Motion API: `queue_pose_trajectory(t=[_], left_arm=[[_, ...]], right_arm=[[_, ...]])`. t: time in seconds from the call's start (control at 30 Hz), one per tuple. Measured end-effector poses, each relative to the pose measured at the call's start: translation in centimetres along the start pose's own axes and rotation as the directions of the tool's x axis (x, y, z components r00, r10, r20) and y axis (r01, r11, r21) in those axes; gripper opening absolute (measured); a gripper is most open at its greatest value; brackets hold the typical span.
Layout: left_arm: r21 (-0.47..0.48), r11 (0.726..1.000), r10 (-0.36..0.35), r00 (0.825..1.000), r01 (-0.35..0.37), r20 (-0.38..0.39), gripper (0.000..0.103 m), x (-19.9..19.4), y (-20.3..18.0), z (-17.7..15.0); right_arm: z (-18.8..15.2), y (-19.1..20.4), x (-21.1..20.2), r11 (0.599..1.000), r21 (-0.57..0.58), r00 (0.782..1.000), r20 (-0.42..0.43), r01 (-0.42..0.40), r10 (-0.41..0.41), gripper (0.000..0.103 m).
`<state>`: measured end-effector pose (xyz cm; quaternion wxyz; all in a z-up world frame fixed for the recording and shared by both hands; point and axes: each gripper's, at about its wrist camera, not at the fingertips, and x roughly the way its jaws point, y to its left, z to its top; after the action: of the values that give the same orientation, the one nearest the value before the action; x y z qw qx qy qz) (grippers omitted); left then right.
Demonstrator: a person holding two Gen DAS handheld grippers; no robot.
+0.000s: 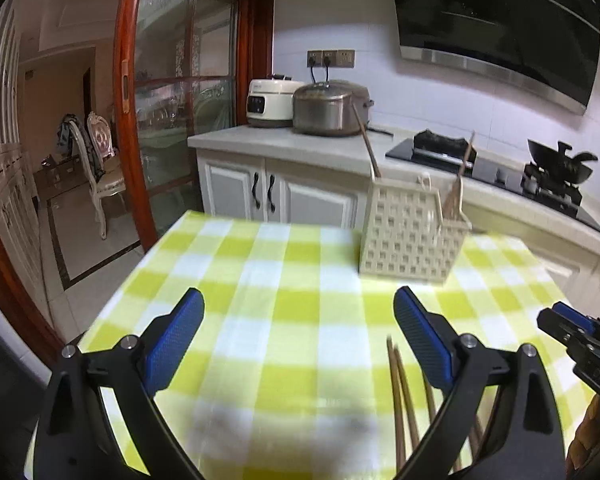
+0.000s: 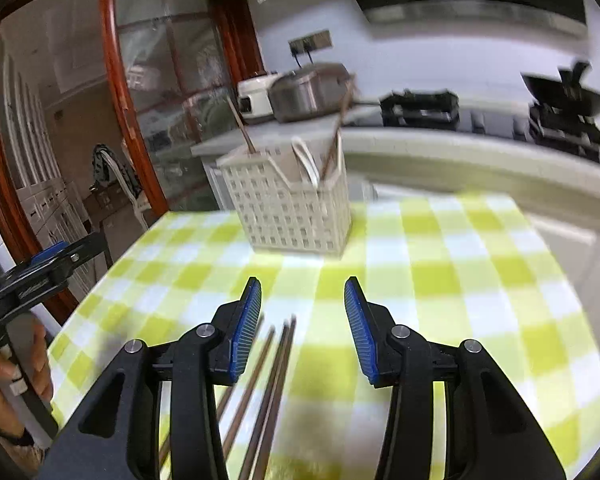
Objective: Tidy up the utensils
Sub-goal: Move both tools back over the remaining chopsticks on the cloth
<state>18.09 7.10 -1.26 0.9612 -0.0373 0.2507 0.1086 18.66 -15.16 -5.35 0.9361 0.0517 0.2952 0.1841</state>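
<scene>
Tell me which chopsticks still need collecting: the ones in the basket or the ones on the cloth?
The chopsticks lying flat on the checked cloth by the open right claw; the others stand in the basket.

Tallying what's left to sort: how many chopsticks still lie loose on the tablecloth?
4 visible in the right wrist view: chopsticks side by side on the checked tablecloth, just under the right tongs, left of centre. More may hide beneath.
</scene>
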Motion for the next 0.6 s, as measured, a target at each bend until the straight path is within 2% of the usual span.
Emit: queue_pose_trajectory(t=[0.27, 0.4, 0.6], left_arm=[[-0.014, 0.999, -0.032, 0.996, 0.031, -0.079, 0.093, -0.5, -0.7, -4.8], [0.021, 1.000, -0.019, 0.994, 0.022, -0.112, 0.093, 0.2, -1.4, -6.2], [0.047, 0.999, -0.013, 0.992, 0.019, -0.129, 0.092, 0.9, -1.8, -6.6]], right_arm=[[-3.5, 0.5, 1.5, 1.000, 0.005, 0.995, -0.094, 0.031, -0.030, 0.041], [-4.3, 0.7, 2.8, 0.999, -0.011, 0.988, -0.151, 0.039, -0.040, 0.034], [-4.2, 1.1, 4.6, 0.999, -0.024, 0.978, -0.204, 0.038, -0.042, 0.026]])
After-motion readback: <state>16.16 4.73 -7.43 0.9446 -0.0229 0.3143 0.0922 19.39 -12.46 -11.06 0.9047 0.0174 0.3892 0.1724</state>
